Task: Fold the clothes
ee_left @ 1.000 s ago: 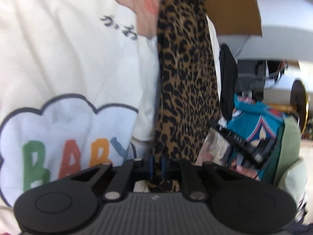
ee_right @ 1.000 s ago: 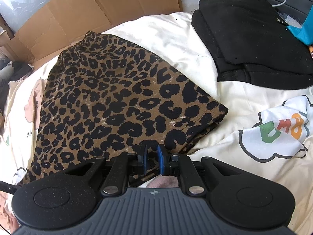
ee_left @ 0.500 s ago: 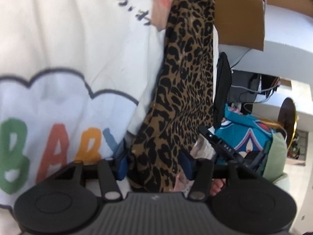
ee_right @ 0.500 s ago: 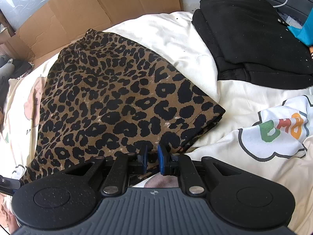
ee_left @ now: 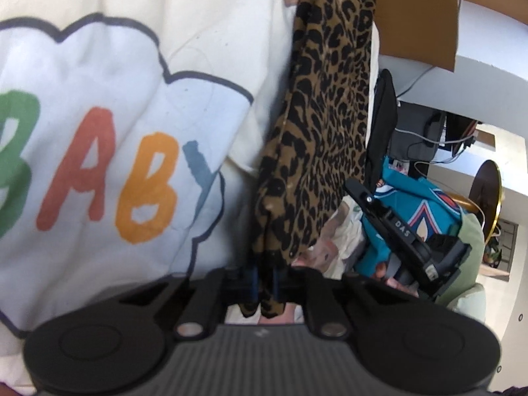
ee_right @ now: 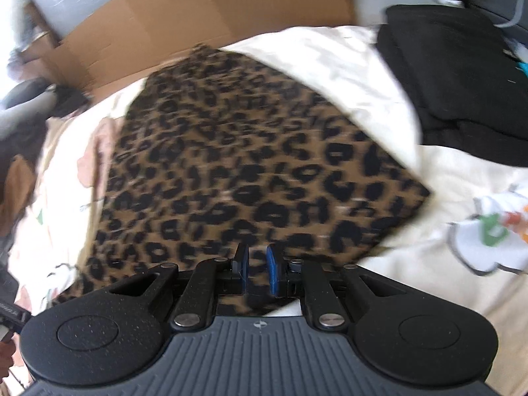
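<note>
While two grippers point(ee_left: 264, 280) point(ee_right: 256, 272) pinch one leopard-print garment point(ee_right: 250, 178).

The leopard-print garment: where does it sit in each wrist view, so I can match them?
Left wrist: leopard-print garment is a tall centre strip, its bottom edge in the left claw.
Right wrist: it spreads flat across the centre.
Shared landmark: BABY cloud print, far right in the right view.

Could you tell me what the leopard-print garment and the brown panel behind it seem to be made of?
The leopard-print garment looks like soft, matte woven or knit fabric: it drapes and folds limply. The exact fibre cannot be told. The brown panel appears to be corrugated cardboard: flat, stiff, matte tan, with straight crease lines.
</note>
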Demonstrator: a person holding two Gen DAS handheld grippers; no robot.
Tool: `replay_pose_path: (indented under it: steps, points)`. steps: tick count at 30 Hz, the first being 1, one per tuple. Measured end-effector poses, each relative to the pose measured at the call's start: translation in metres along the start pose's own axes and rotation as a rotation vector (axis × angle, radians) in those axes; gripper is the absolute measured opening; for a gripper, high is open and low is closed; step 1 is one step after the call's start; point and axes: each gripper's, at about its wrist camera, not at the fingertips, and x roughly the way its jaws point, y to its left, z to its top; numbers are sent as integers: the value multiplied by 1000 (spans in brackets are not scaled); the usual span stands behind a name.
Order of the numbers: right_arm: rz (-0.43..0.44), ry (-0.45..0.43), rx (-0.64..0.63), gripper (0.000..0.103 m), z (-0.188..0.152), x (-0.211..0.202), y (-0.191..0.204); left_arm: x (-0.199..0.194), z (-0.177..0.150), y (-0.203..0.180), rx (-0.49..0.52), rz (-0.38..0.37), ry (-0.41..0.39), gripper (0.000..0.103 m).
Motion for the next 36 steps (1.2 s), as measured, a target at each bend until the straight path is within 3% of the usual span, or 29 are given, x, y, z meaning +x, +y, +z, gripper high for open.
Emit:
replay_pose_path:
  steps: [1,6,10,13,15,16,26,29,36]
  points:
    - [15,7,-8,18,0,4,6,0,1,0,0,4,-3,9]
    - [76,81,-53,17,-14,20,33,4,4,-3,9,-1,-24,36]
    - [99,98,-64,17,-18,19,37,10,7,-7,8,-31,-33,42]
    - [117,110,-72,17,-22,18,39,16,6,-8,11,-36,-18,36]
    - [129,119,-77,18,-24,17,41,18,5,-6,5,-17,-5,12]
    - [134,123,-80,18,-25,17,42,18,4,-5,-1,-6,-4,10]
    - [-74,-46,29,19,8,-16,-32,8,3,-12,40,26,-14,8]
    - [-138,-83,70,29,15,-23,-59,1,6,-17,50,34,-21,7]
    - [-167,-106,111,31,19,-21,-89,-18,13,-27,62,67,-55,7]
